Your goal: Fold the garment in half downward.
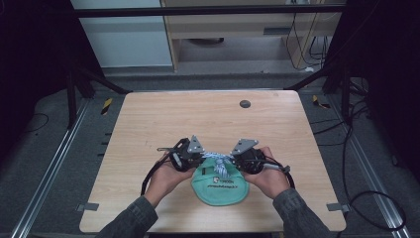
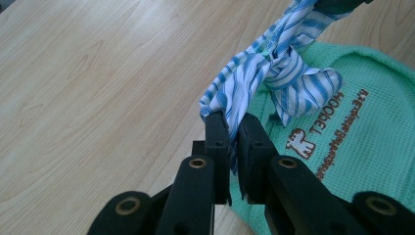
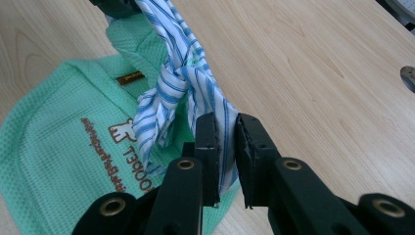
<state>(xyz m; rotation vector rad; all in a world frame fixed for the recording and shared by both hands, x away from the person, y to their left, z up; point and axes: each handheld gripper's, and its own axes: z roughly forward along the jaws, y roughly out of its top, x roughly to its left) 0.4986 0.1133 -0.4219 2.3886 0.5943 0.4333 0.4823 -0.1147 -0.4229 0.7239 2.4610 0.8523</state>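
Observation:
A green waffle-cloth pouch [image 1: 220, 191] with brown lettering lies near the table's front edge. A blue-and-white striped ribbon [image 1: 218, 157] is knotted above its top edge and stretches between both grippers. My left gripper [image 1: 202, 154] is shut on the ribbon's left end [image 2: 230, 110], its jaws pinching the cloth. My right gripper [image 1: 233, 157] is shut on the ribbon's other end [image 3: 222, 122]. The knot [image 3: 178, 73] sits midway, over the pouch [image 3: 58, 147], with loose tails hanging [image 2: 298, 90] onto the green cloth [image 2: 362, 127].
The light wooden table [image 1: 208, 114] stretches bare behind the pouch. A small dark round disc [image 1: 244, 103] lies near its far edge. Black frame legs and cables stand on the floor around the table.

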